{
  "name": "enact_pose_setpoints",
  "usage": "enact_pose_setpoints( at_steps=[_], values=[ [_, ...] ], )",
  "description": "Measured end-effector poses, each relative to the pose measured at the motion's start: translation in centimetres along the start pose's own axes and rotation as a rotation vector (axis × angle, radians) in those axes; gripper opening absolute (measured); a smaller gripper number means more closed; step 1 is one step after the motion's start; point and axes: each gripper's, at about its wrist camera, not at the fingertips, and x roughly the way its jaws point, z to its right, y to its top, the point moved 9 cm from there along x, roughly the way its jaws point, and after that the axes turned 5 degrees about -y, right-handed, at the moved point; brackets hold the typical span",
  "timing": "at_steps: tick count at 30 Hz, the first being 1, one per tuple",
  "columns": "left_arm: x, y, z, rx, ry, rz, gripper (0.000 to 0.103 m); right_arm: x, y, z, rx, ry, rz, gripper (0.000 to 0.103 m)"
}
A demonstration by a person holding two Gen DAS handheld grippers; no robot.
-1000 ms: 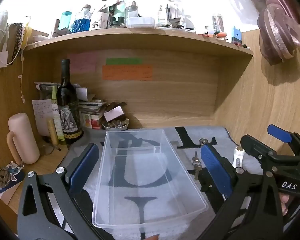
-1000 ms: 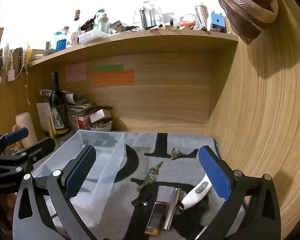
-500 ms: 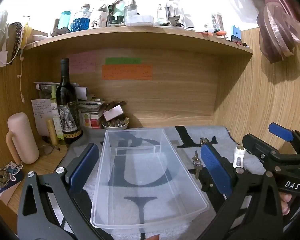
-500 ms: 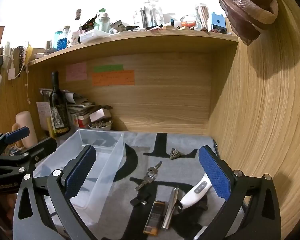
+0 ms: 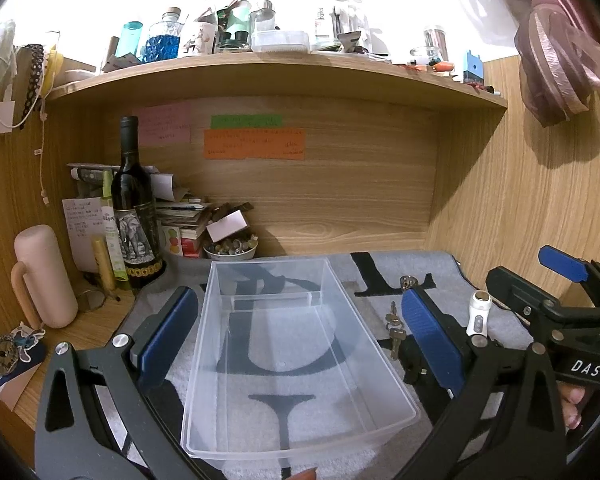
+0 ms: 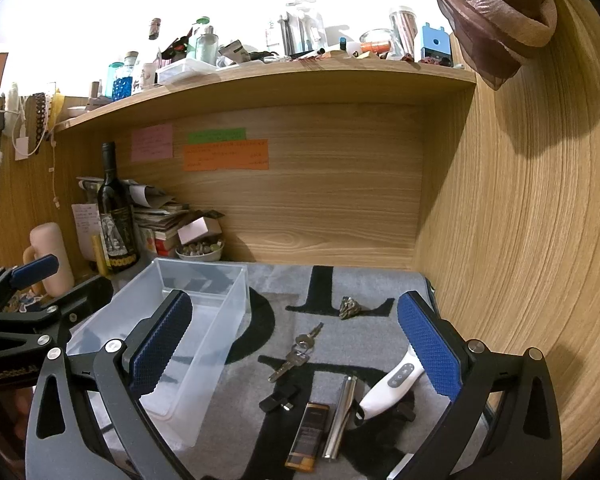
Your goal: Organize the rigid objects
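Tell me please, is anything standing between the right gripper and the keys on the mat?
Nothing visible does. The right gripper is open, and the keys lie on the bare grey mat in the gap between its fingers. The clear bin sits off to the left, and the silver tube lies nearer the camera.

A wooden alcove [image 6: 332, 208] sits under a cluttered shelf [image 5: 276, 76], brightly backlit above.

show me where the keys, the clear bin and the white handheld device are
keys [image 6: 300, 350]: right wrist view, on the key ring cluster.
clear bin [image 5: 296, 446]: left wrist view, on its near rim.
white handheld device [image 6: 394, 384]: right wrist view, on its button panel.
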Motion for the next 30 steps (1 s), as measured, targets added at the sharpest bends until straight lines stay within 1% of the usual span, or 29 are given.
enact_pose_setpoints(
  at_steps=[25,30],
  values=[
    [0.01,0.04,0.46,0.010,0.000,0.004,0.103,-0.02,0.02,-0.28,-0.011,0.004,0.000,0.103],
    [-0.03,0.02,0.45,0.010,-0.001,0.004,0.103,0.02,0.01,-0.95,-0.018,0.005,0.003,0.103]
  ],
)
